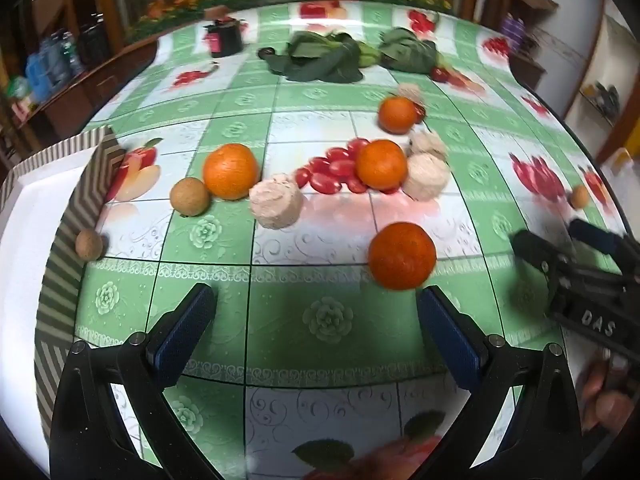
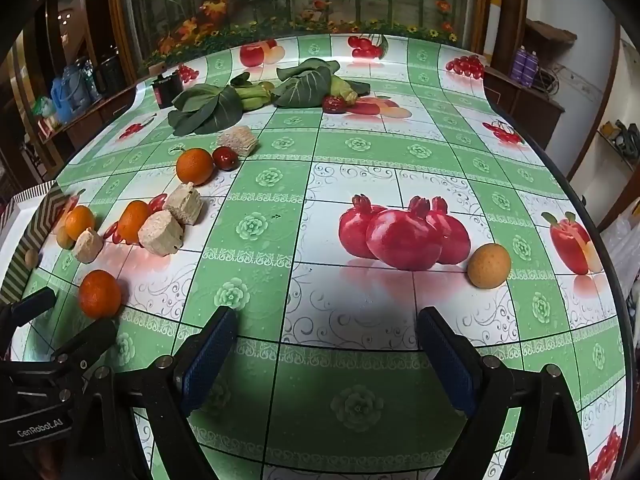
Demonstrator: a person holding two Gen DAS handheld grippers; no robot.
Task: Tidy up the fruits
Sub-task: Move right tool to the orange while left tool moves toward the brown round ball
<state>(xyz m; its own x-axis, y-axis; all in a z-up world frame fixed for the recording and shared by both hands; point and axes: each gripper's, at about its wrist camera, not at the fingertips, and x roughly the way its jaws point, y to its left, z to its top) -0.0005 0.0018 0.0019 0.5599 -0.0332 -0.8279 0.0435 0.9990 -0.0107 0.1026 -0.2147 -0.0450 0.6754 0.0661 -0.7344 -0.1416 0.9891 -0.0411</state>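
Left gripper (image 1: pixel 316 336) and right gripper (image 2: pixel 326 356): jaws apart, empty. Oranges (image 1: pixel 402 256) and small brown fruits (image 2: pixel 489 266) scattered on table (image 1: pixel 328 288); box (image 1: pixel 24 240) at left looks empty. Sorting barely begun.

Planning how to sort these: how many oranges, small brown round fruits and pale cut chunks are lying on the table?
Oranges: 4
Small brown round fruits: 3
Pale cut chunks: 4
Total: 11
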